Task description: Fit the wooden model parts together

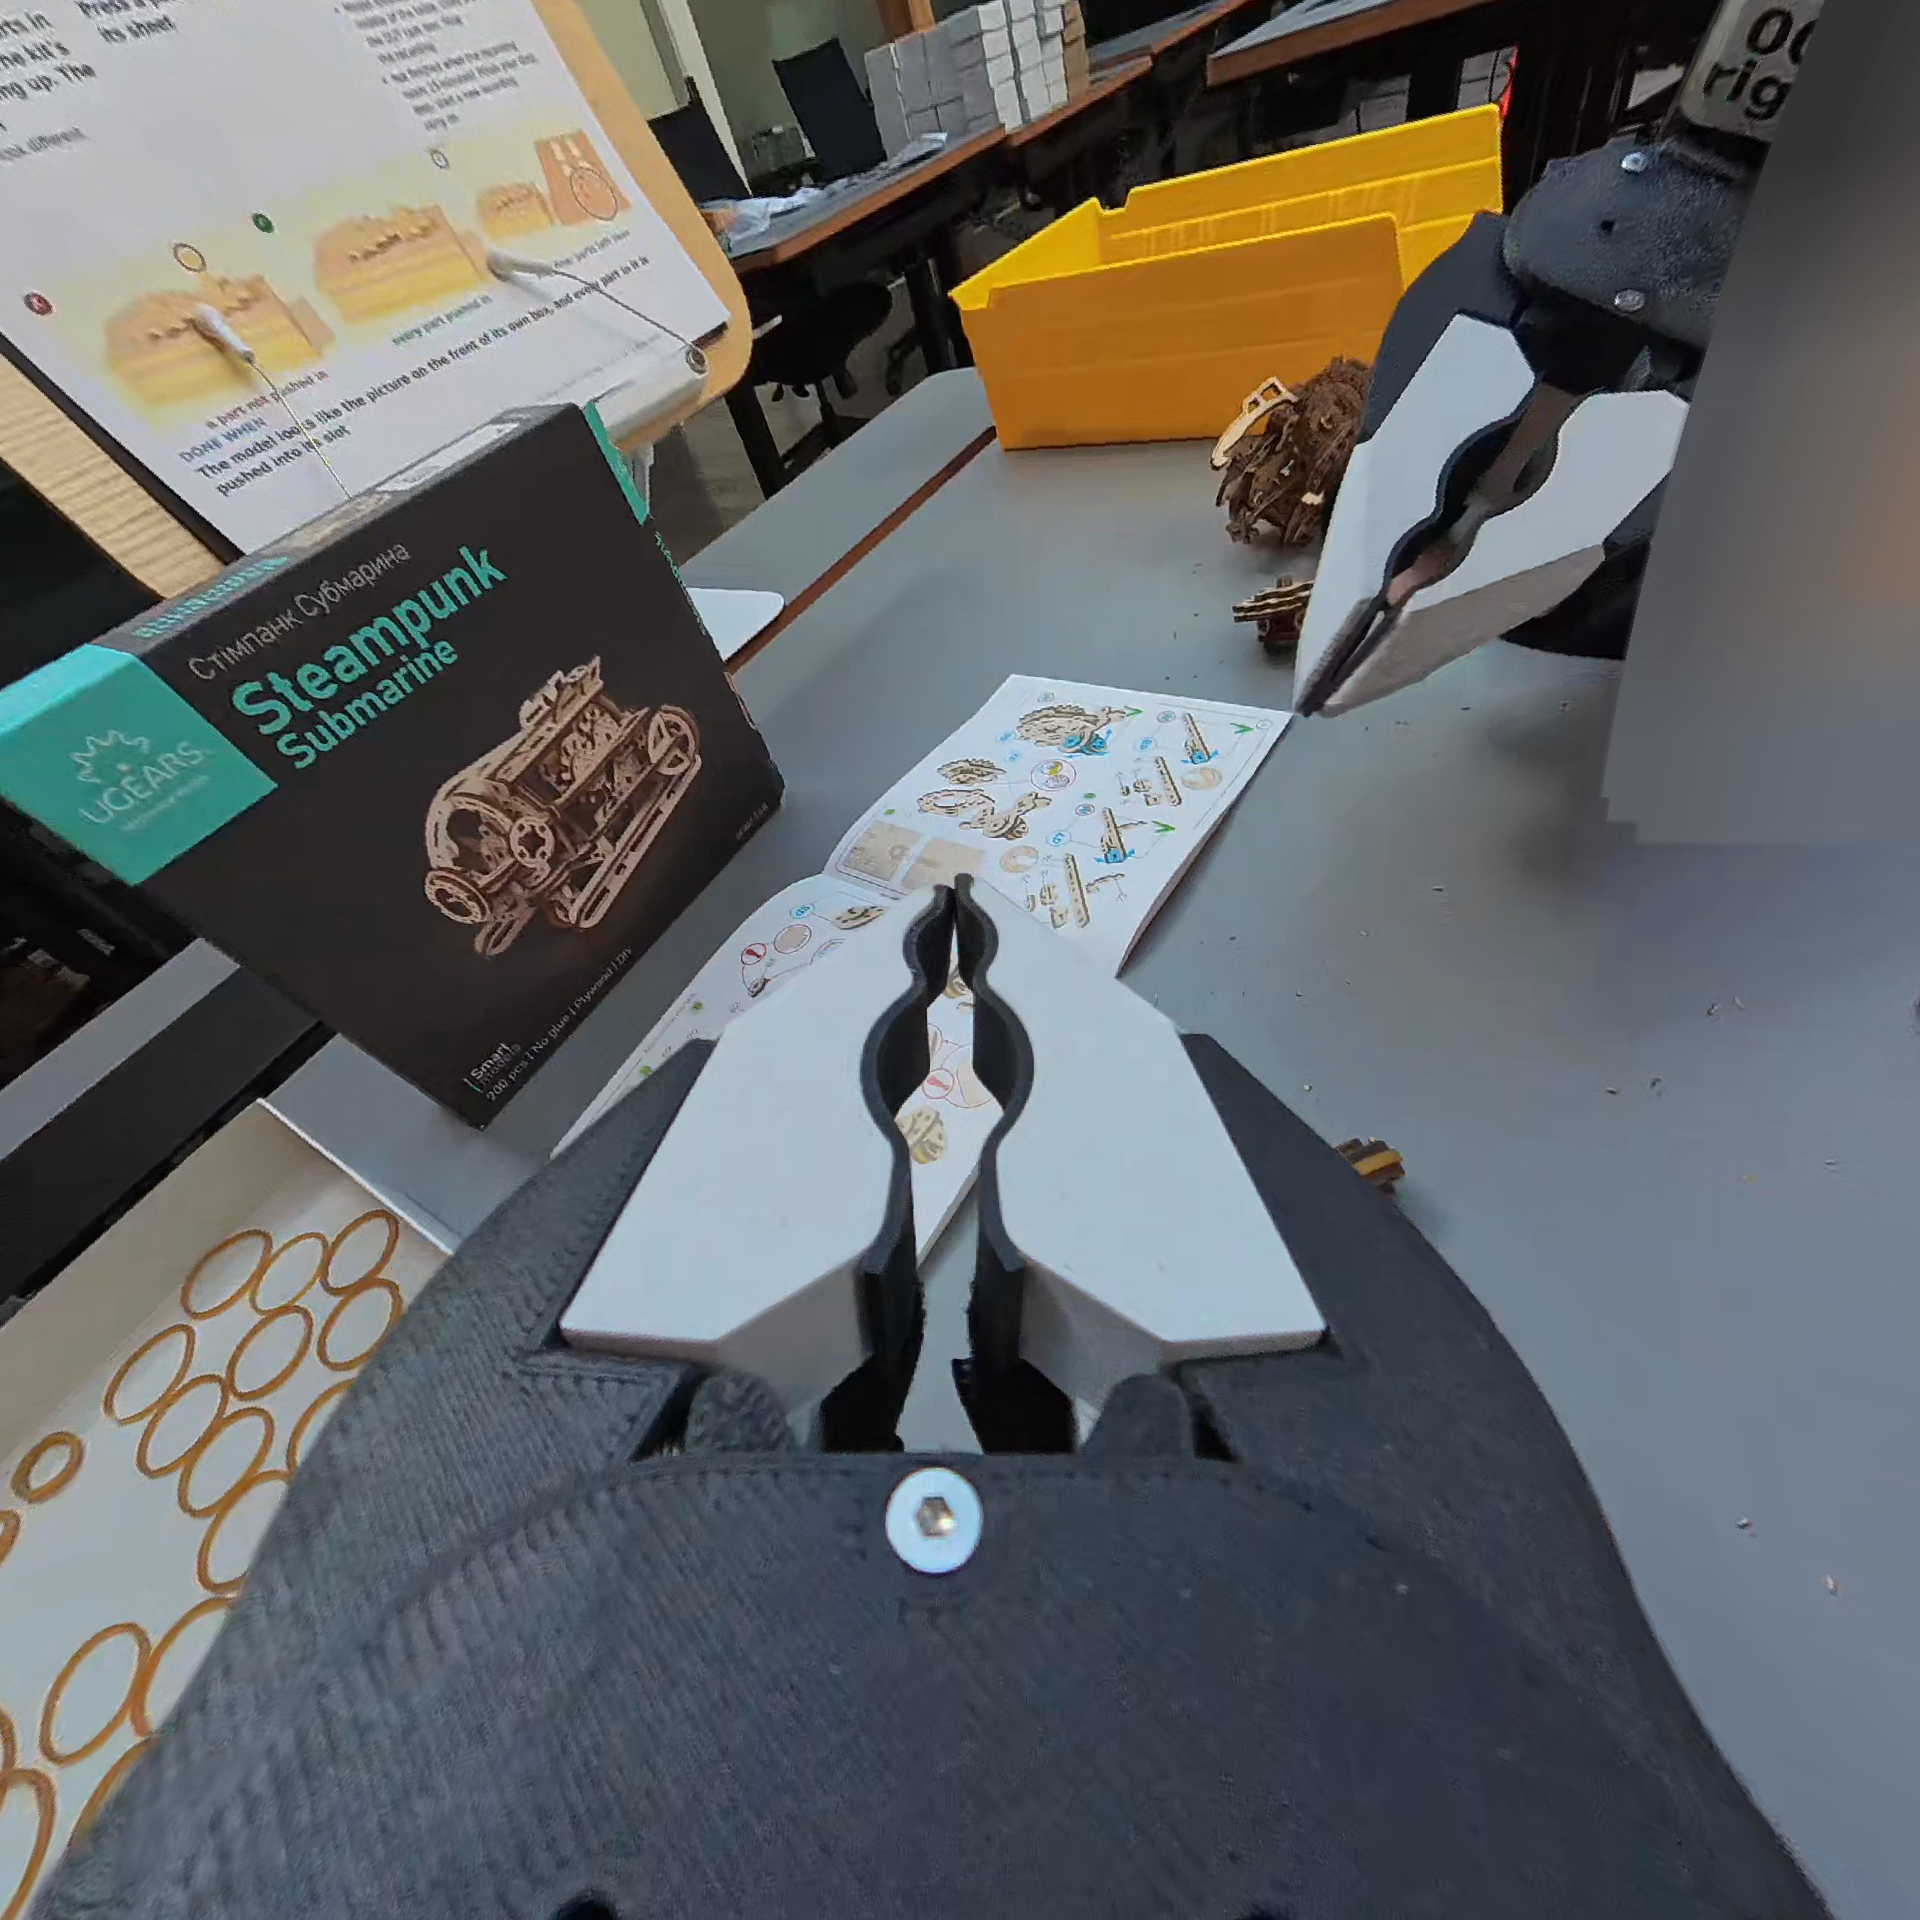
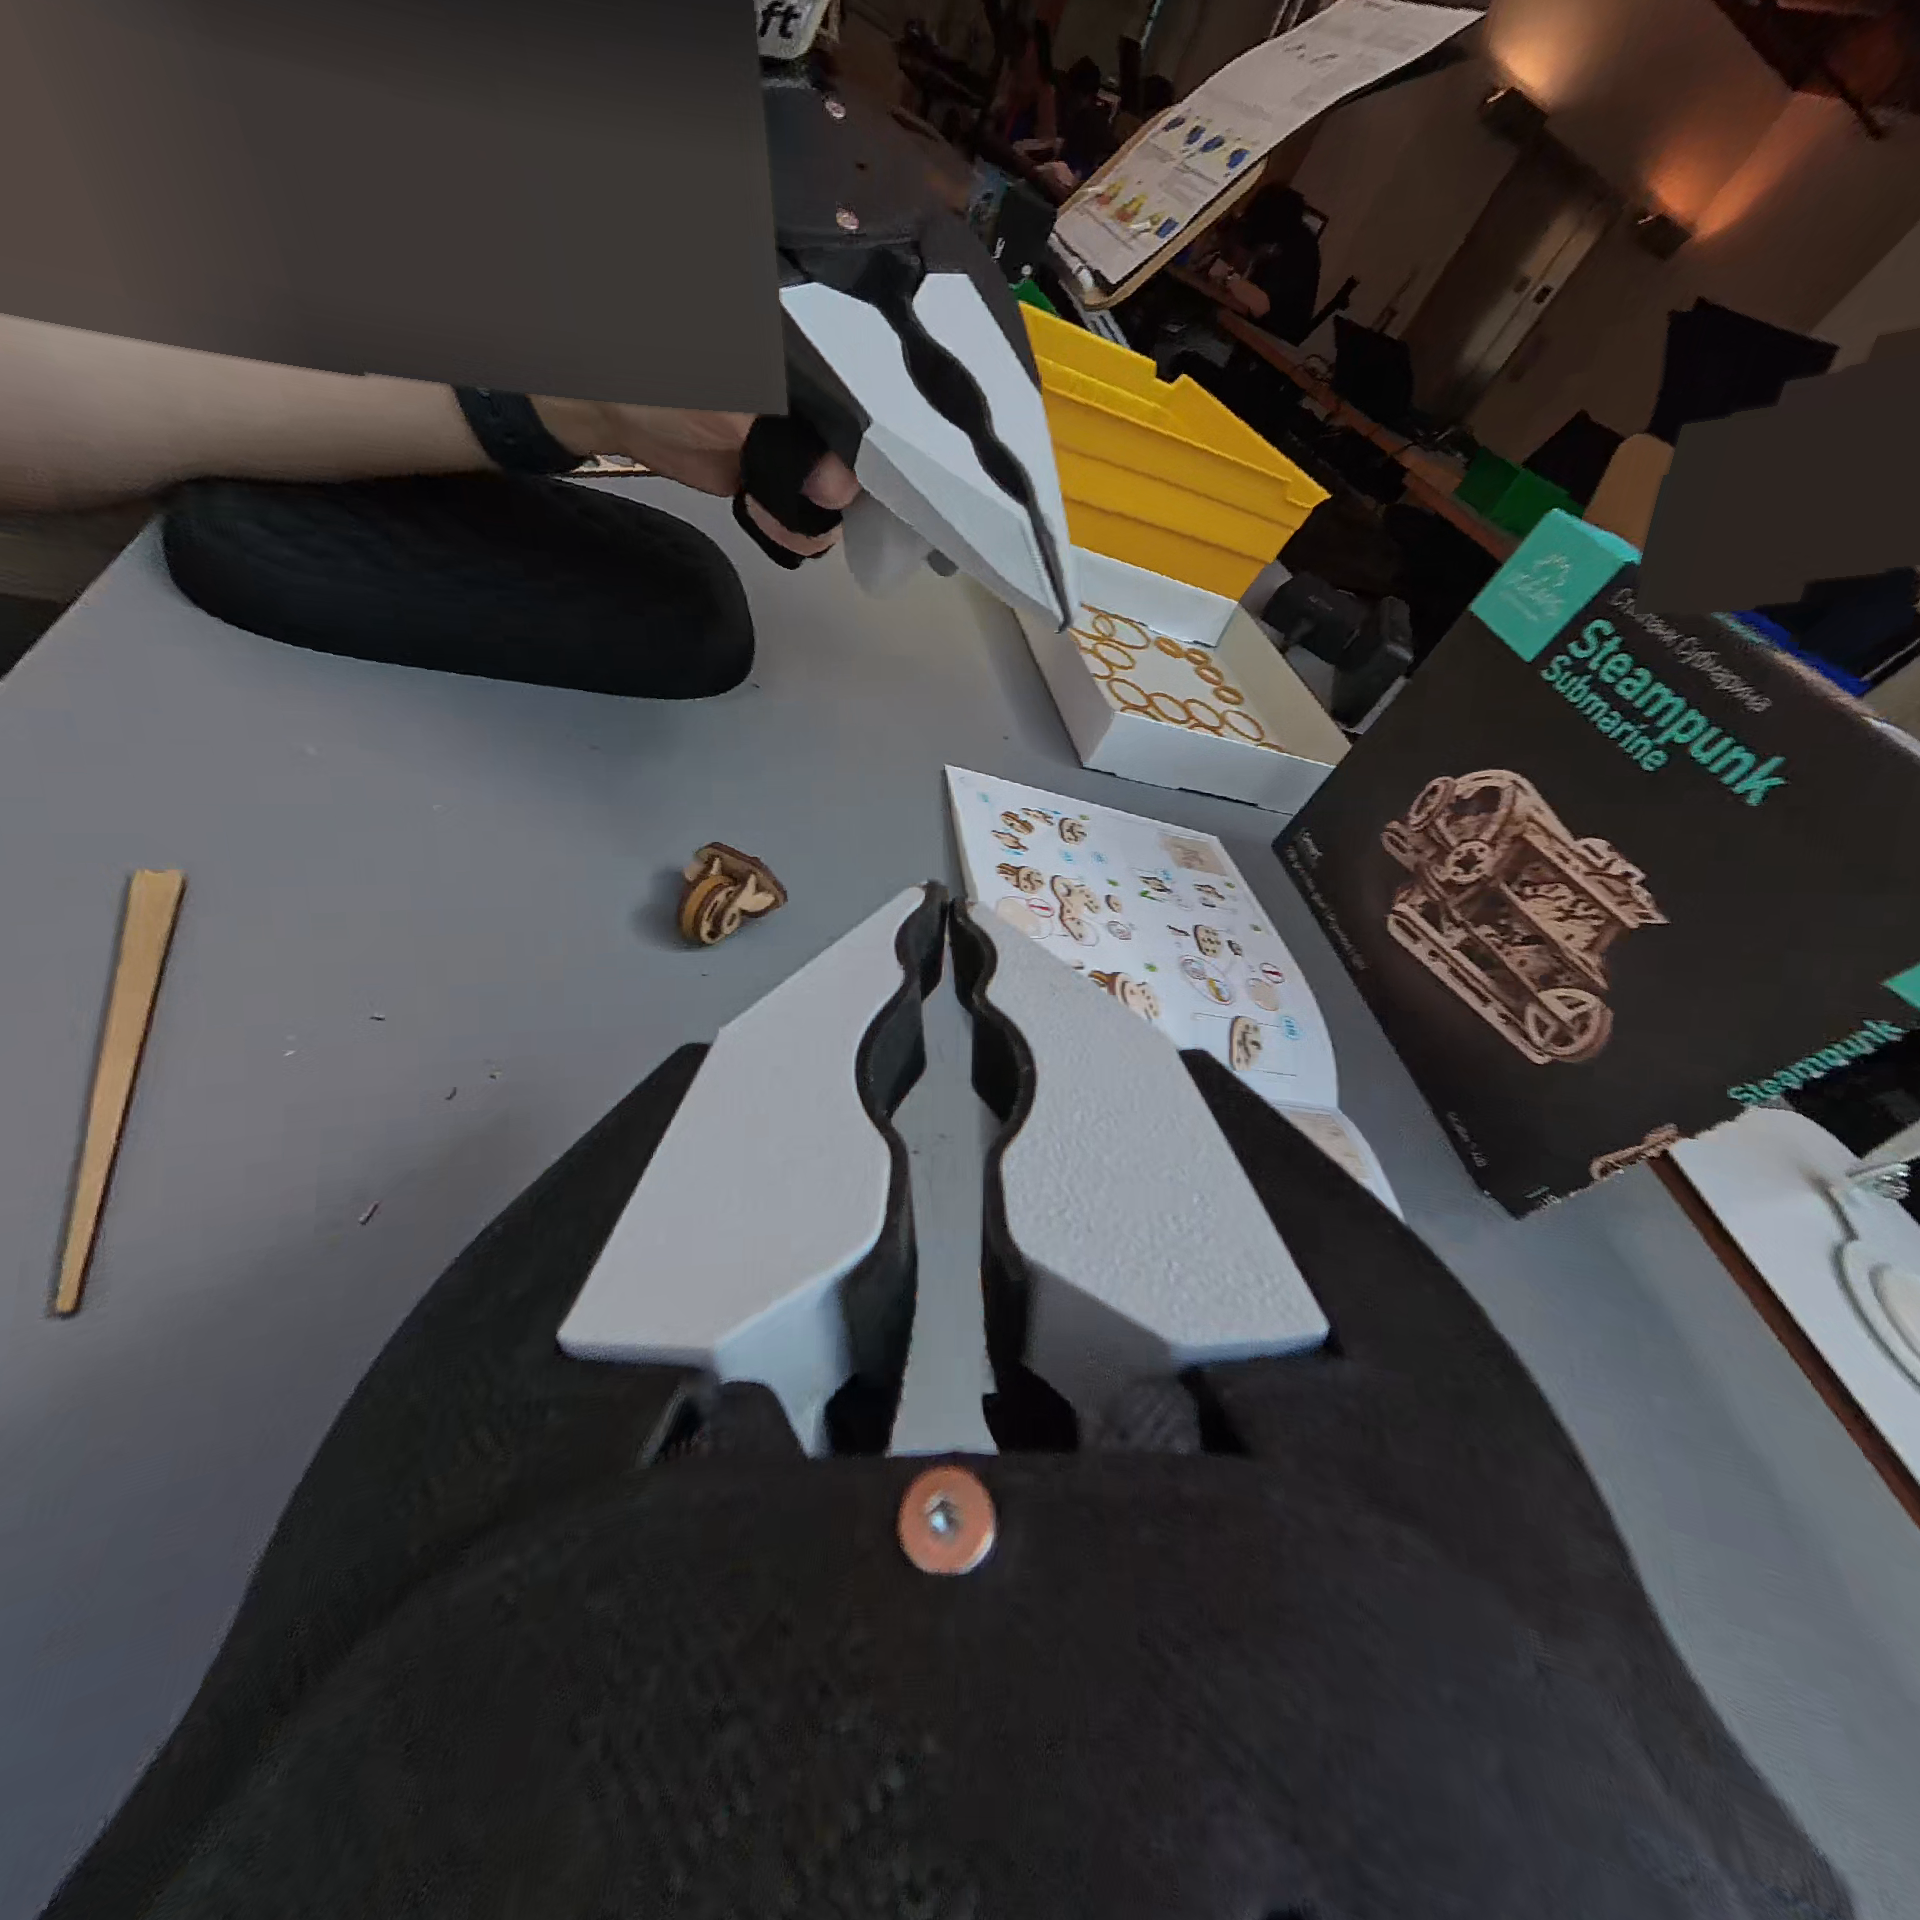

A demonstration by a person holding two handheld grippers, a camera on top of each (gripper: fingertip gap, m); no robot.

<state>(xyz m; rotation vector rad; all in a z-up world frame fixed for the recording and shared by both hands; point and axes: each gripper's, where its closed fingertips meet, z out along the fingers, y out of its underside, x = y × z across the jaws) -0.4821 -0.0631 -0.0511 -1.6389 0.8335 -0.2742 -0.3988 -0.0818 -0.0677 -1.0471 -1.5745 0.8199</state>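
Both grippers are empty with fingertips closed together: the left gripper hovers over the open instruction booklet, and the right gripper hangs above the grey worktop just beside the same booklet. Neither touches any wooden part. The task's pieces lie apart on the worktop: a small wooden subassembly sits near the right gripper's tips, a larger dark wooden assembly rests by the yellow bin, a smaller wooden piece lies beside it, and another fragment shows at the left gripper's flank. A long wooden stick lies well apart to the side. The kit box stands upright behind the booklet, evidently propped so its picture can serve as reference. A white tray holding a punched-out sheet of rings sits beyond the booklet. Judgement: this looks like a consulting pause, with no joining under way; the next pick would likely be the small subassembly, being nearest.
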